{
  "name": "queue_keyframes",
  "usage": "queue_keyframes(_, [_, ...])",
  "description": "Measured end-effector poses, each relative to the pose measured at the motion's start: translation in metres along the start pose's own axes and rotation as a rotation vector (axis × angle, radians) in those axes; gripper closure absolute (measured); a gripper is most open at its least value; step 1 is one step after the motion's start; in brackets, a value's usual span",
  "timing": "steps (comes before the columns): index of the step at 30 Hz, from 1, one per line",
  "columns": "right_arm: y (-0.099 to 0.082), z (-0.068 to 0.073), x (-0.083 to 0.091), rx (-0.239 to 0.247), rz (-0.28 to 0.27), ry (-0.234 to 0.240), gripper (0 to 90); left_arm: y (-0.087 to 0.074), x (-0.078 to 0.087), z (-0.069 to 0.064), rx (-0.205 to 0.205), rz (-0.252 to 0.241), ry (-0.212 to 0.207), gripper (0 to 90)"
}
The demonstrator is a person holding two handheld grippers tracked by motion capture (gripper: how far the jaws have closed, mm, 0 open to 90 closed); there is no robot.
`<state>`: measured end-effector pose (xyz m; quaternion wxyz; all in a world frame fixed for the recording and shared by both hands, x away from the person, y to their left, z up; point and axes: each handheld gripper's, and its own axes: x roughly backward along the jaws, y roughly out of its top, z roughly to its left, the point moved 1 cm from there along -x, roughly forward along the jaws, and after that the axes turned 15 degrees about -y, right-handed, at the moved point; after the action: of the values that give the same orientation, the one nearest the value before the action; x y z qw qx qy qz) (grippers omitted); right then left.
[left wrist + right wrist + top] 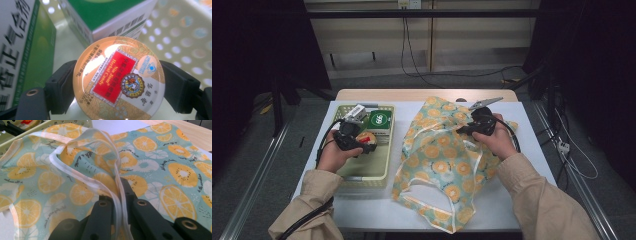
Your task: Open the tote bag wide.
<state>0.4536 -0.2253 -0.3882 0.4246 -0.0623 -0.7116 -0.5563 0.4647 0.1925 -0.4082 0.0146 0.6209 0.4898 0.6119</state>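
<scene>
A: On the white table (522, 150), two grippers are counted, one per hand. One basket (384, 165) is placed at the left side, and one fruit-print cloth bag (437, 160) is spread at the middle and right.

B: How many items are seen in the basket?

A: Three are counted: one round candy tin (118, 80) and two green-and-white boxes. One box (107, 15) is seen just behind the tin in the left gripper view, and the other box (22, 50) is seen at that view's left edge. In the high view the tin (367, 137) is found near the basket's middle, beside a box (379, 120).

B: How is the tin placed relative to the fingers?

A: The tin is seated between the two pads of the left gripper (117, 86), lid facing the camera. Its rim is met by one pad (62, 87) on one side and by the opposite pad on the other. The jaws are set wide and are clamped on the tin.

B: And the right gripper (117, 195)?

A: Its jaws are pressed together on the bag's white trim (117, 195), which is pinched between them. The gripper (474, 125) is held over the bag's upper part, well apart from the basket.
</scene>
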Motion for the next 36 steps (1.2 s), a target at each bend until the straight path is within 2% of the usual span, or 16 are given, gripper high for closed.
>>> queue_keyframes(4, [0.000,0.000,0.000,-0.004,0.000,-0.001,88.9,0.007,0.009,-0.006,0.015,-0.038,-0.019,20.5])
queue_keyframes(7, [0.000,-0.001,0.000,-0.009,0.000,-0.002,88.9,0.015,0.015,-0.014,0.002,-0.056,-0.033,20.6])
queue_keyframes(14, [0.000,0.000,-0.002,-0.013,0.003,-0.002,88.9,0.036,0.022,-0.036,-0.008,-0.121,-0.106,20.5])
queue_keyframes(22, [0.000,0.000,-0.002,-0.016,0.005,-0.004,88.9,0.056,0.017,-0.064,-0.090,-0.142,-0.146,20.6])
queue_keyframes(29, [0.000,-0.001,-0.002,-0.015,0.003,-0.005,88.9,0.070,0.008,-0.090,-0.138,-0.173,-0.211,20.6])
queue_keyframes(36, [0.001,-0.001,-0.001,-0.021,0.002,-0.004,89.0,0.079,-0.005,-0.116,-0.194,-0.167,-0.261,20.5])
